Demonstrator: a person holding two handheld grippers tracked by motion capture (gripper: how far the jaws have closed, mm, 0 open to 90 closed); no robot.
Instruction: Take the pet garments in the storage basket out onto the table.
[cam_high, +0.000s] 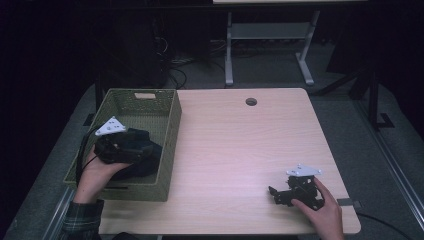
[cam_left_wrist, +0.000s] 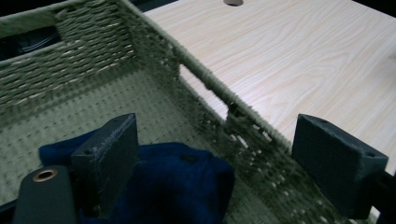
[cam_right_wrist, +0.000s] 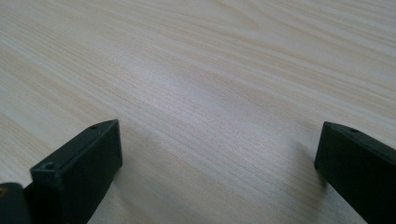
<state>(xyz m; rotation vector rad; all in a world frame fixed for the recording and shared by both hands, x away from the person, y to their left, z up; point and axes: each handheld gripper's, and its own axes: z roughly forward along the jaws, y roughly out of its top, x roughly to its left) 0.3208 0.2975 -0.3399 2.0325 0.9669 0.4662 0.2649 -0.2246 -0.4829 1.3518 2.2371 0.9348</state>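
Note:
A green woven basket (cam_high: 172, 131) stands on the left part of the wooden table (cam_high: 240, 145). A dark blue cloth (cam_high: 146, 166) lies bunched inside it near the front. My left gripper (cam_high: 144, 149) hovers in the basket just over the cloth, held by a hand. In the left gripper view its jaws stand wide open: the cloth (cam_left_wrist: 187, 182) lies under and beside one jaw, and the basket wall (cam_left_wrist: 205, 81) runs between the two. My right gripper (cam_high: 274, 193) rests low at the table's front right, open, with bare wood between its jaws (cam_right_wrist: 219, 168).
A round cable hole (cam_high: 251, 101) sits near the table's far edge. Behind the table stands a white desk frame (cam_high: 229, 50) on a dark floor with cables. A handle slot (cam_high: 144, 95) opens in the basket's far wall.

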